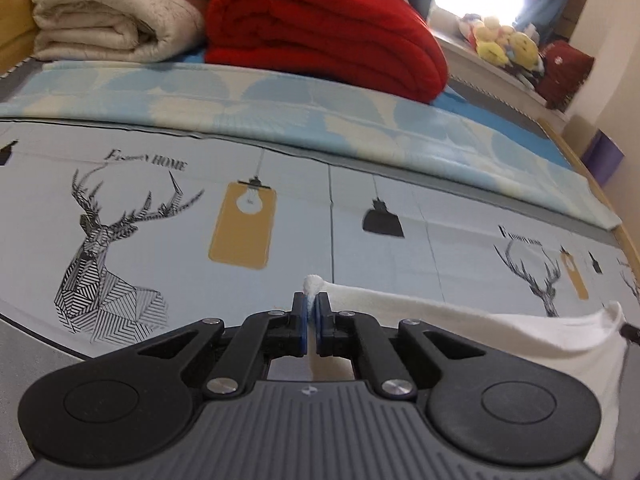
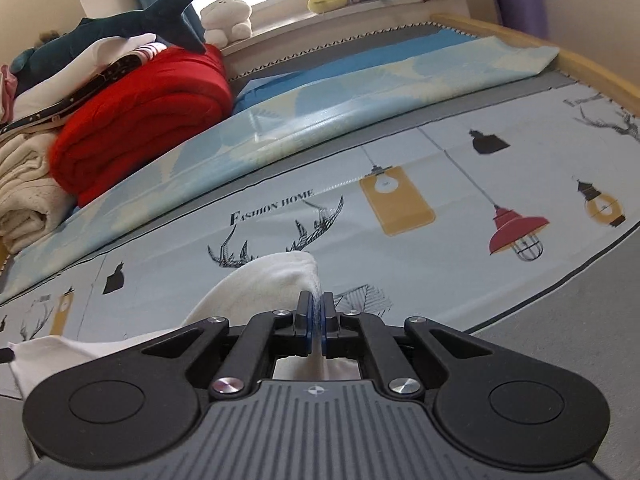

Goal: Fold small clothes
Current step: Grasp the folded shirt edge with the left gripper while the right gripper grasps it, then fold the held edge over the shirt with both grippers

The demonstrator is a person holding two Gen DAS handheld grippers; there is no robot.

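Fabric, 1 small white cotton garment [image 1: 500, 320], hangs stretched between 2 black two-finger grippers above the pale printed bedsheet [image 1: 280, 248]. The left gripper [image 1: 311, 307] is pressed together on 1 bunched corner of the garment, a white tuft poking out past its blue pads. The right gripper [image 2: 316, 312] is likewise pinched tight on another gathered edge of the same garment [image 2: 272, 280], the cloth arching up over its tips. Toward the far edge of the bed lie 1 folded light-blue patterned mat [image 1: 320, 108], 1 rolled red blanket [image 1: 320, 28] and 1 folded cream blanket [image 1: 108, 20]. On the red blanket lies 1 dark-blue plush shark [image 2: 120, 28].
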